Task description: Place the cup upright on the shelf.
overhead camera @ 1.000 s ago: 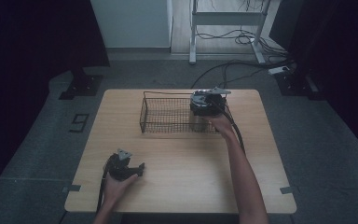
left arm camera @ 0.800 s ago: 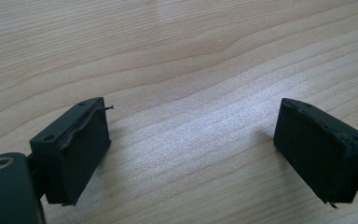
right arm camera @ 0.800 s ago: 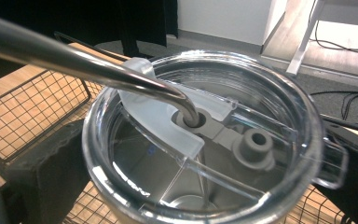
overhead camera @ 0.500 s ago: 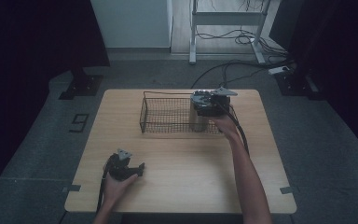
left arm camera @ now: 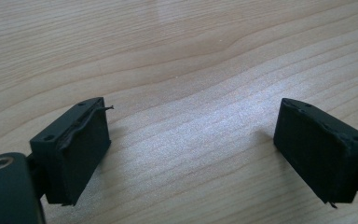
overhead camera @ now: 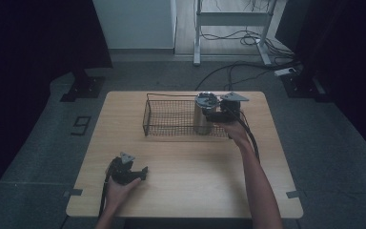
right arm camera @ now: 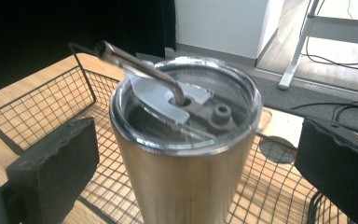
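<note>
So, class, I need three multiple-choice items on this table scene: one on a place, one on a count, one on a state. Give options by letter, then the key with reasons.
1. Where does the steel cup stand?
A. inside the wire basket, at its right end
B. on the floor
C. beside the left gripper

2. How many cups are there?
A. three
B. one
C. two

3. How do the right gripper jaws stand?
A. shut on the cup
B. shut on the basket rim
C. open, one on each side of the cup

Key: 1 A, mesh shows under and behind the cup; 2 B, a single cup with lid and straw; 3 C, gaps show between both pads and the cup wall.
</note>
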A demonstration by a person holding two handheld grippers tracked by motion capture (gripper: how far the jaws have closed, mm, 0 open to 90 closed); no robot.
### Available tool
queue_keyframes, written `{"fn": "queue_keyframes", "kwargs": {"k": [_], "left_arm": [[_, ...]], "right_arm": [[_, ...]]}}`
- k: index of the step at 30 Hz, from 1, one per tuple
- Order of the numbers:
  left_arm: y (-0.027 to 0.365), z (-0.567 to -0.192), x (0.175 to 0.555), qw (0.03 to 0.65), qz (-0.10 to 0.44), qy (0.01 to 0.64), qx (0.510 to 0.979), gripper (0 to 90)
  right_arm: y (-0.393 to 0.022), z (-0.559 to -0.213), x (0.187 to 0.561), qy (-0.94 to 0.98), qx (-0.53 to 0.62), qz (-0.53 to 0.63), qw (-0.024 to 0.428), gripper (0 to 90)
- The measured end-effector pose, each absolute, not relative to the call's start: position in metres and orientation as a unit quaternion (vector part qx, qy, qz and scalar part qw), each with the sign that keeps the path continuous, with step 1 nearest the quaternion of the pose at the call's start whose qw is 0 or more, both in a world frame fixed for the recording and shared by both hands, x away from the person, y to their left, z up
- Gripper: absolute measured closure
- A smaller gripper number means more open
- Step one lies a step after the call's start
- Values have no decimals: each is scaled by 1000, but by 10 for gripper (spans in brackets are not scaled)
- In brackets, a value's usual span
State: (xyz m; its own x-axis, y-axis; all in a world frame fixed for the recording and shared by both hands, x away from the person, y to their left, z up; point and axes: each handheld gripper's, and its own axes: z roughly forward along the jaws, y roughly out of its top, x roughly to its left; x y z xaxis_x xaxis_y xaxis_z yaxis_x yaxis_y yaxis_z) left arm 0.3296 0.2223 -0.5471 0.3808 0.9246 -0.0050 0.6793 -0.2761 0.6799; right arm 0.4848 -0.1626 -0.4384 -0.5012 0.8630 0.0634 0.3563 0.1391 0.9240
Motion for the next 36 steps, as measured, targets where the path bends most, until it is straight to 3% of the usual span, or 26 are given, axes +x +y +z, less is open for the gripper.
{"fn": "queue_keyframes", "kwargs": {"k": [36], "left_arm": [[222, -547, 330, 306, 201, 519, 772, 104]], "right_arm": [[-201, -463, 410, 702, 442, 500, 246, 9]]}}
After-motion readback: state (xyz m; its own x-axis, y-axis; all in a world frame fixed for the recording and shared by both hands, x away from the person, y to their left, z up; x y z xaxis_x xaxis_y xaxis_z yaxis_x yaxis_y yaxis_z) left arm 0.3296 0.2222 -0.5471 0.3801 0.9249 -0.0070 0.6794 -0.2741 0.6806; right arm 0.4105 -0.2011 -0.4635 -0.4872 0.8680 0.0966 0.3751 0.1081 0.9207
